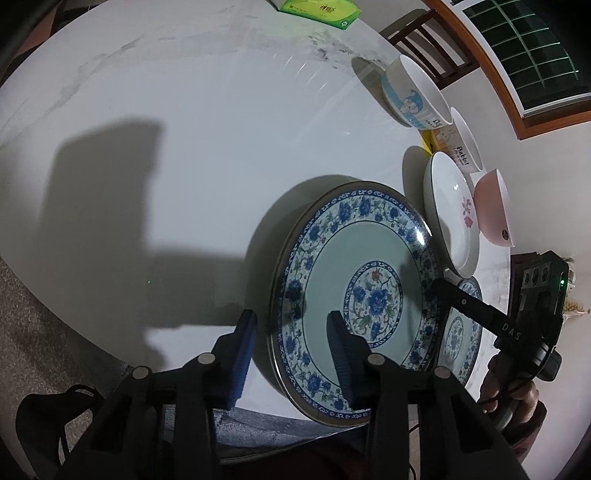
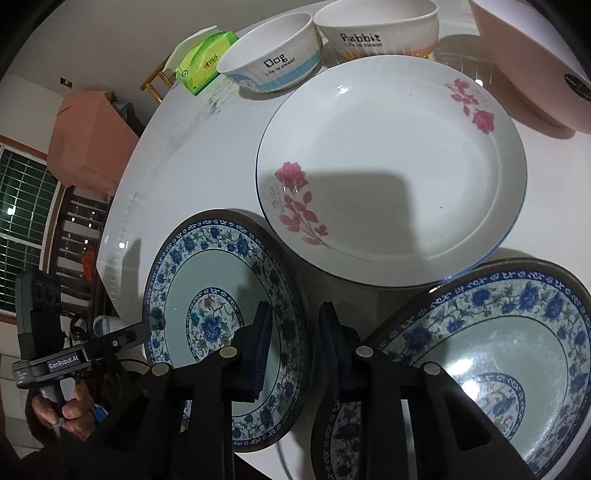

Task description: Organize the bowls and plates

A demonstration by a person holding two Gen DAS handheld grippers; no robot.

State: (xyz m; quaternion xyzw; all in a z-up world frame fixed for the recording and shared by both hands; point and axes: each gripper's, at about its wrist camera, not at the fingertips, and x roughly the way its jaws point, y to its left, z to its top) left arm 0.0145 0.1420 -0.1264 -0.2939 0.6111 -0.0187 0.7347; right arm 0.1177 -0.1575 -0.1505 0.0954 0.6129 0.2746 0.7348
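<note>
1. The left gripper (image 1: 291, 325) fills the bottom of the left wrist view; its jaws stand partly open astride the near left rim of a blue-patterned plate (image 1: 354, 295), one blue pad outside the rim and one over the plate's inside. Whether the pads press on the rim I cannot tell.
2. That plate lies on the white table (image 1: 184, 147), right of centre in the frame.
3. The right gripper (image 2: 293, 332) sits at bottom centre of the right wrist view, jaws narrowly apart over the right rim of the same plate; whether it grips is unclear.
4. A second blue plate (image 2: 498, 350) lies at lower right of that view.
5. A rose plate (image 2: 391, 170) lies above centre, its edge overlapping the second blue plate.
6. At the top edge stand the Dog bowl (image 2: 273, 55), Rabbit bowl (image 2: 376, 29) and a pink bowl (image 2: 532, 62).
7. A green tissue pack (image 2: 203, 61) lies upper left.
</note>
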